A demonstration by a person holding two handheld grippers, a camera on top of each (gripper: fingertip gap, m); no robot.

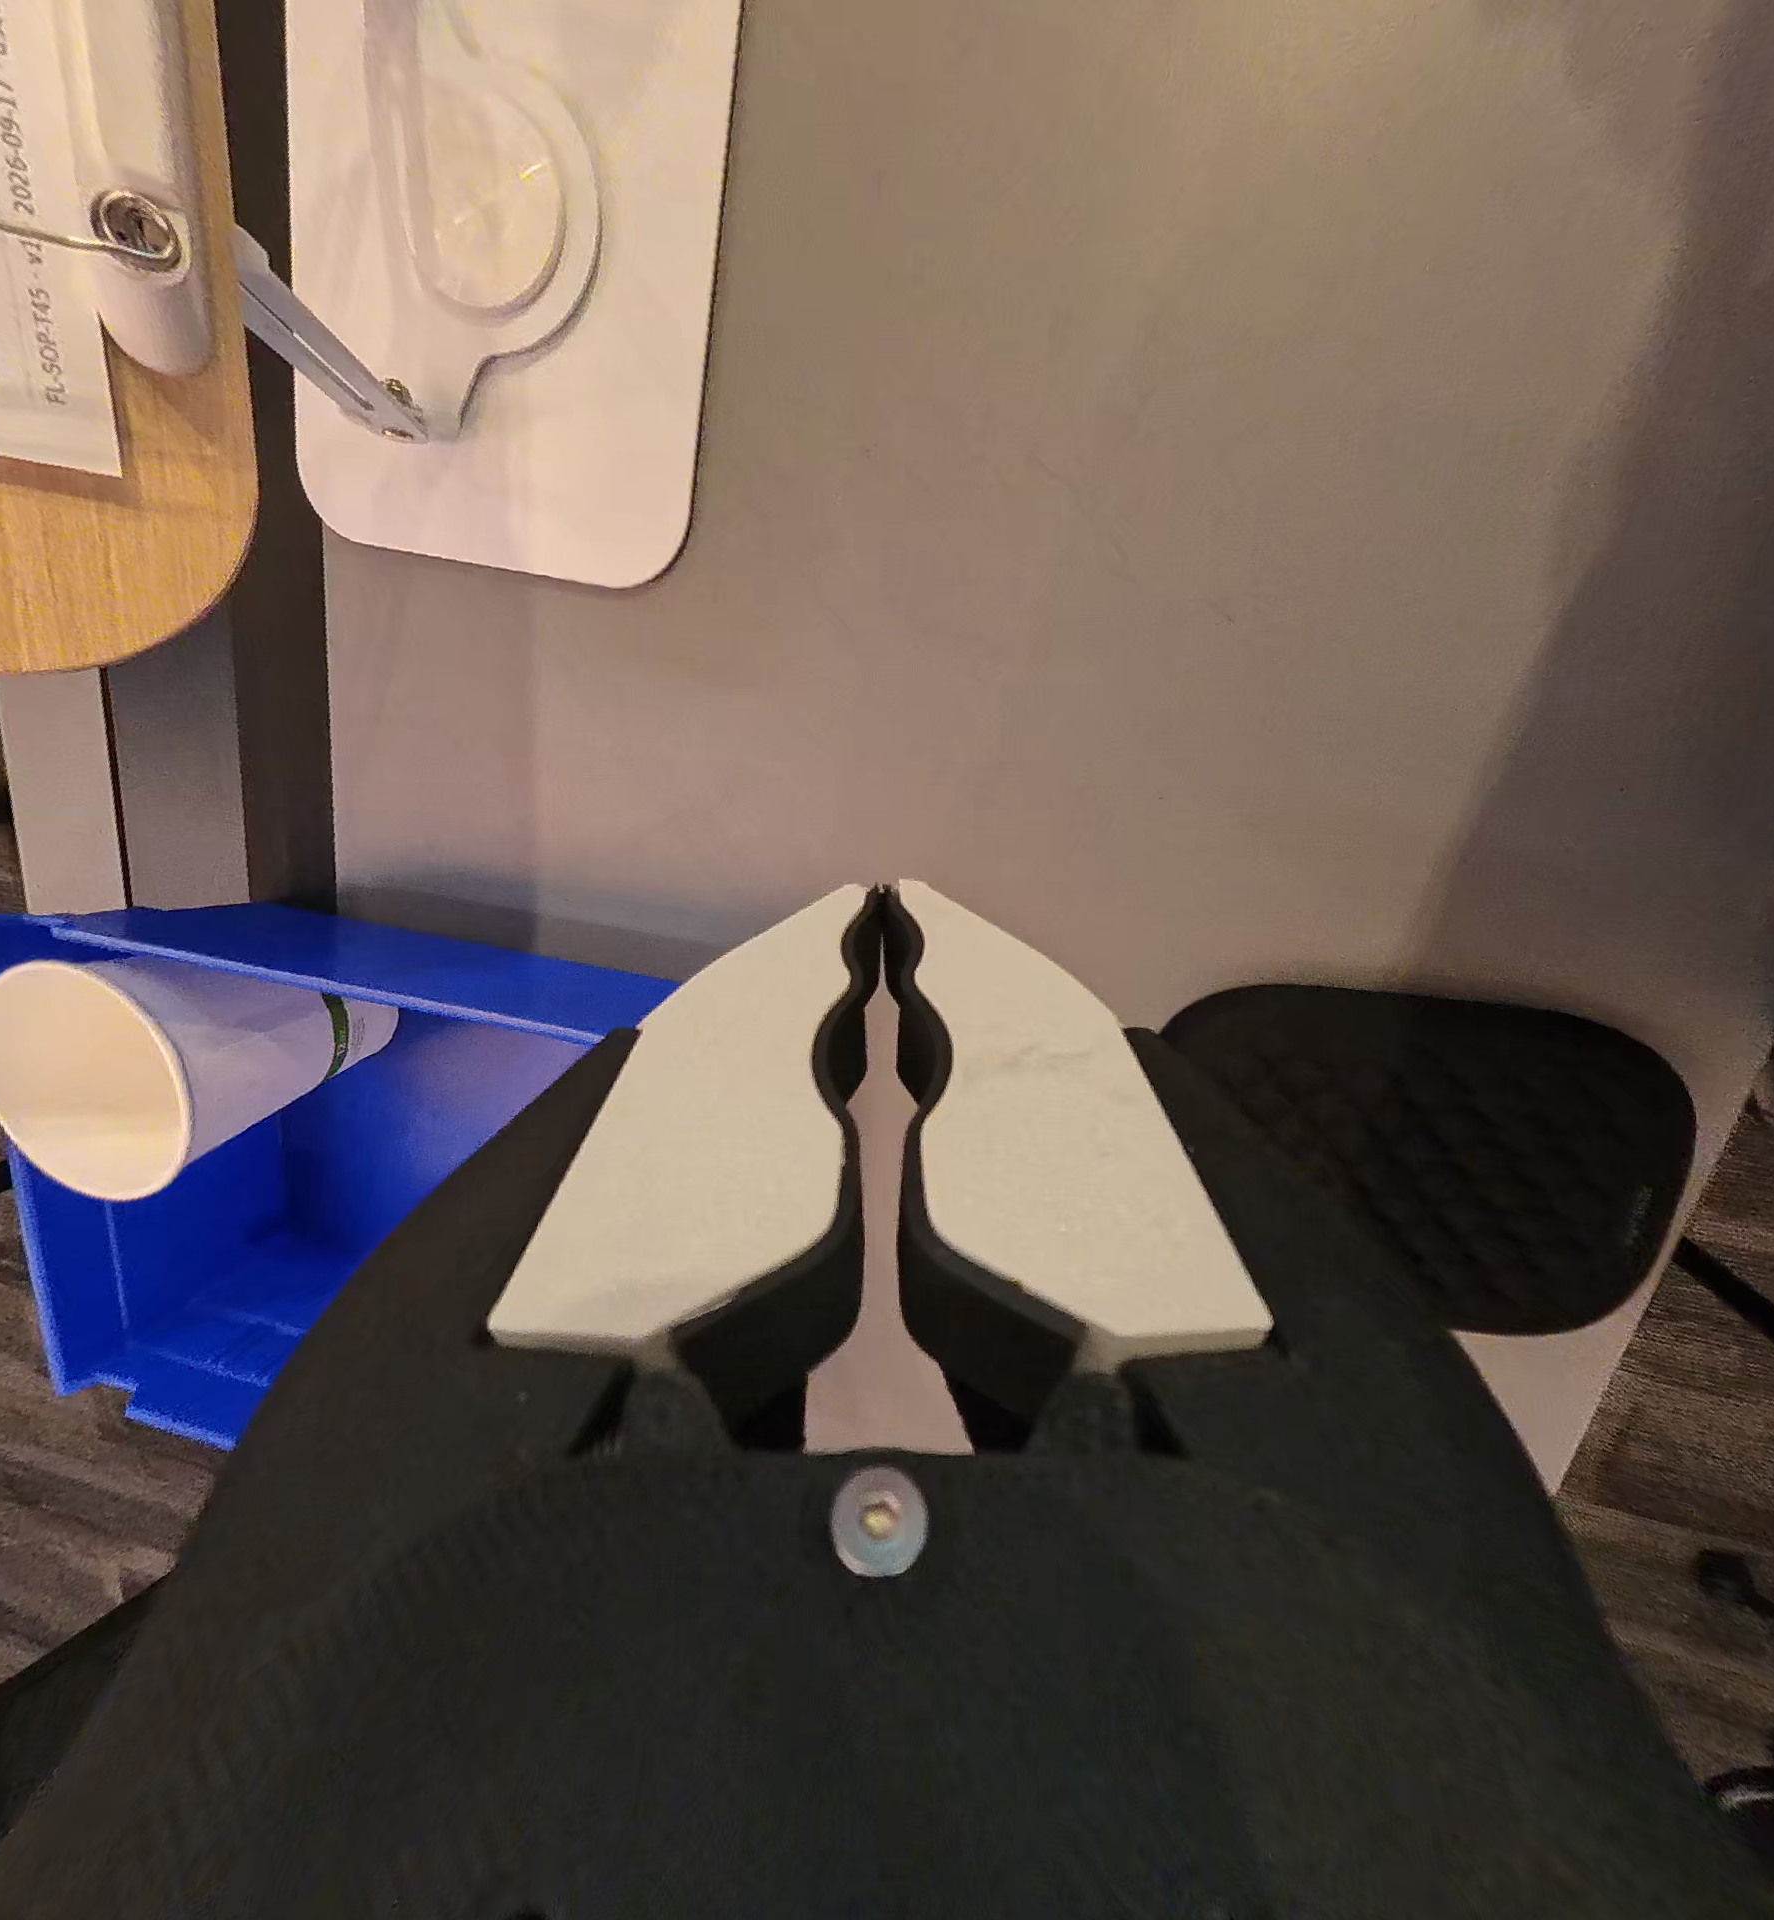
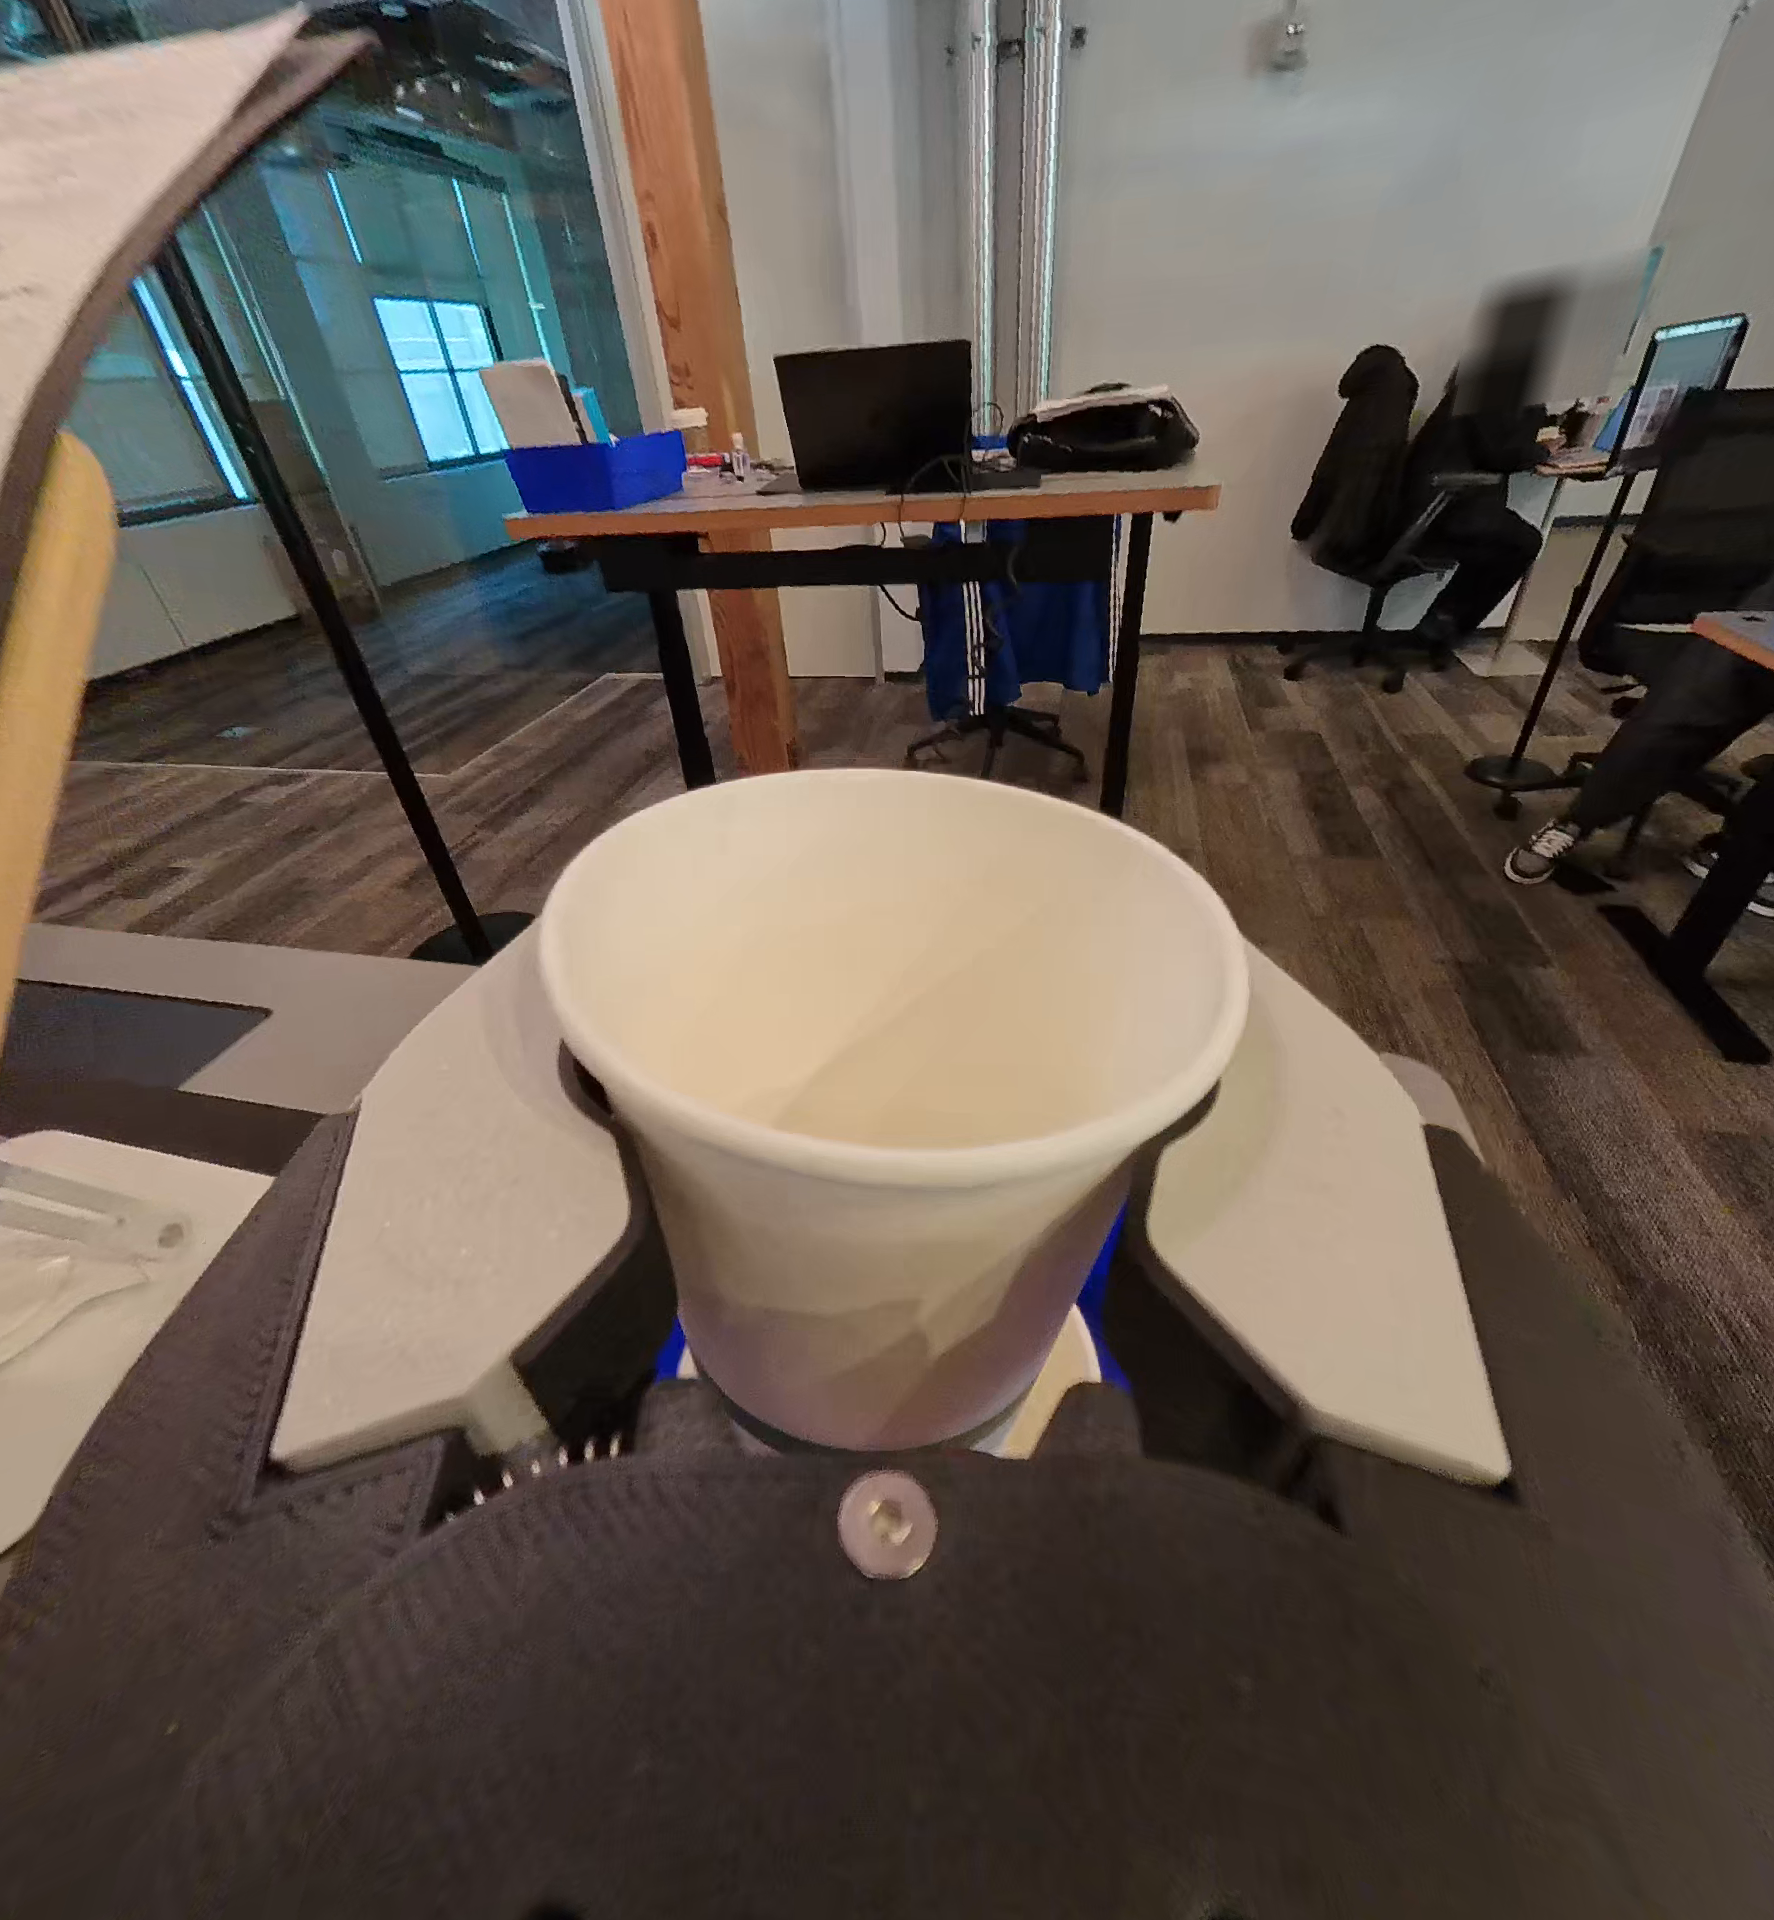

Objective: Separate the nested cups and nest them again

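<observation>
My left gripper has its fingers pressed together on nothing. My right gripper pinches a white paper cup below its rim, mouth up. At 9 o'clock from the left fingertips, another cup with a green printed band lies across the blue bin.

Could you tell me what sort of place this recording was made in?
Most likely an open-plan office: a desk bearing a laptop, office chairs, and a person seated at another workstation.
</observation>
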